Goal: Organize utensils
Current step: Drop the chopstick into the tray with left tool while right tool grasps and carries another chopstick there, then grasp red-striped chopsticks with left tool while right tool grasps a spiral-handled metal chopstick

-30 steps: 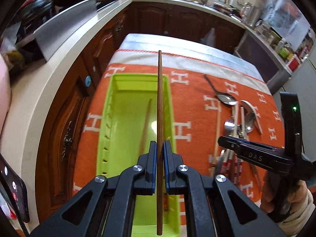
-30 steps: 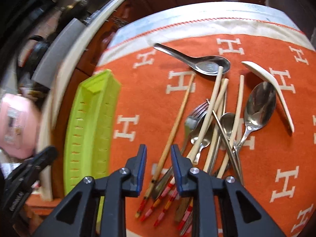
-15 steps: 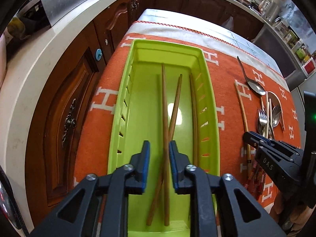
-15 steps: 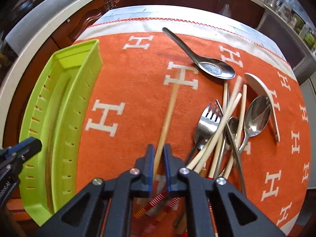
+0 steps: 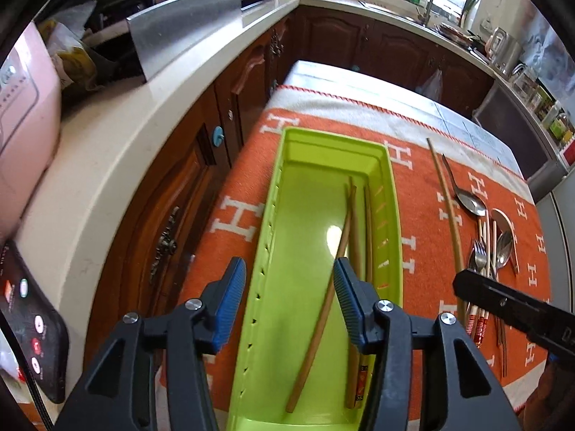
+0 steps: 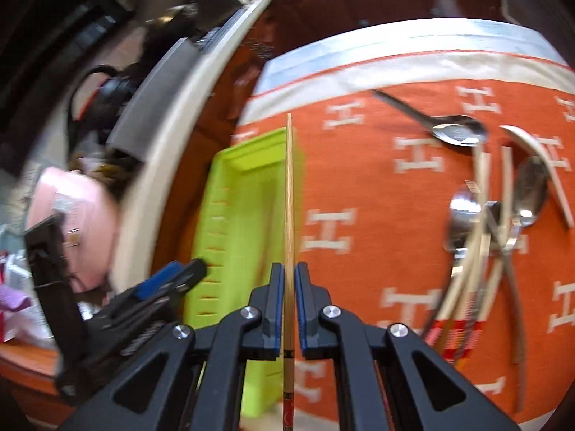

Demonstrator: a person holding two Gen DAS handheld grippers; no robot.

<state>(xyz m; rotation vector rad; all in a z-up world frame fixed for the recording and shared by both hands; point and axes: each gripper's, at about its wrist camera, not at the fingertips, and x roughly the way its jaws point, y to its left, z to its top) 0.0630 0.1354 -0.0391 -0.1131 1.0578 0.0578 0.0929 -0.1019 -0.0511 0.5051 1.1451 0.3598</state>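
A lime green tray [image 5: 391,215] lies on the orange cloth and holds several brown wooden chopsticks [image 5: 354,237]. My left gripper [image 5: 289,301] is open and empty above the tray's near end. My right gripper [image 6: 288,305] is shut on a light wooden chopstick [image 6: 288,186] and holds it lifted, pointing over the tray's [image 6: 230,222] right wall. That chopstick [image 5: 447,212] also shows in the left wrist view, beside the right gripper's dark body [image 5: 510,305]. A pile of spoons, a fork and chopsticks [image 6: 485,237] lies on the cloth to the right.
The orange cloth [image 5: 413,265] with white H marks covers a small table. A white countertop [image 5: 118,151] with wooden cabinets runs along the left. A pink appliance [image 5: 21,115] and a black remote [image 5: 32,330] sit at the left. A long steel spoon [image 6: 431,122] lies apart, far right.
My left gripper let go of a brown chopstick into the tray and opened wide. My right gripper closed on a light chopstick from the pile and lifted it toward the tray.
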